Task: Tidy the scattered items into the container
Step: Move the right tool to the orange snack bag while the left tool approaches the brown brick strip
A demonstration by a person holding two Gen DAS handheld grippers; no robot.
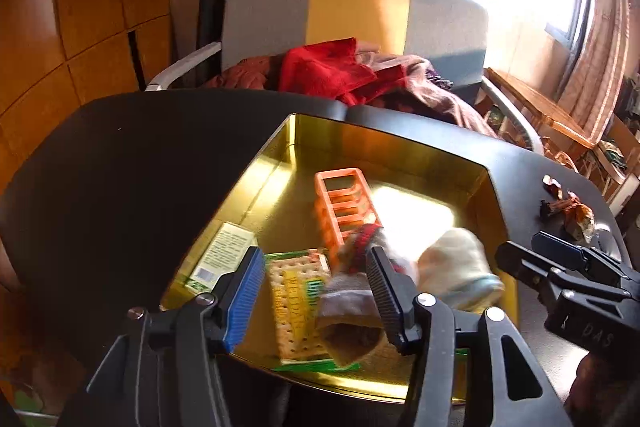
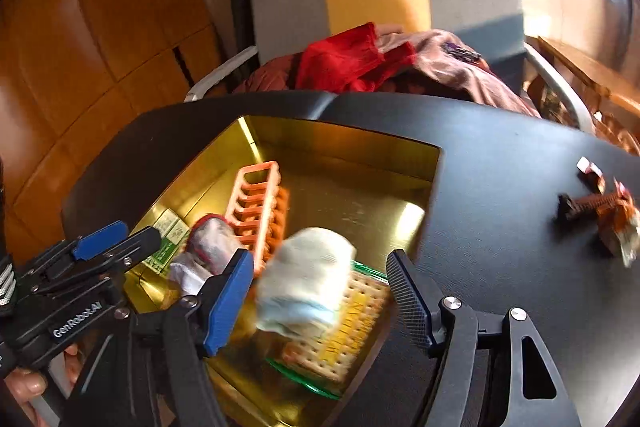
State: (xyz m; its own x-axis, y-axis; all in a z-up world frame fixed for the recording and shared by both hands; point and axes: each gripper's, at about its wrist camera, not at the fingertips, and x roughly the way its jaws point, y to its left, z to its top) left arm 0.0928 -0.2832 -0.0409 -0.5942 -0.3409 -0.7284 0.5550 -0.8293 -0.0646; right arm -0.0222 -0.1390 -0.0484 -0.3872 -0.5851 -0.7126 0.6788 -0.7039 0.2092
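Both grippers released over gold metal tin (image 1: 492, 211): left gripper (image 1: 316, 291) above grey-red sock (image 1: 352, 291), right gripper (image 2: 320, 291) above pale rolled sock (image 2: 308, 283). Lift clear, then fetch crumpled brown wrappers (image 2: 608, 223) at right frame edge.

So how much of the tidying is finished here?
Mostly done: the orange rack, cracker packet and two rolled socks are in the gold tin. Both grippers look open, holding nothing. Left: the candy wrappers on the black table.
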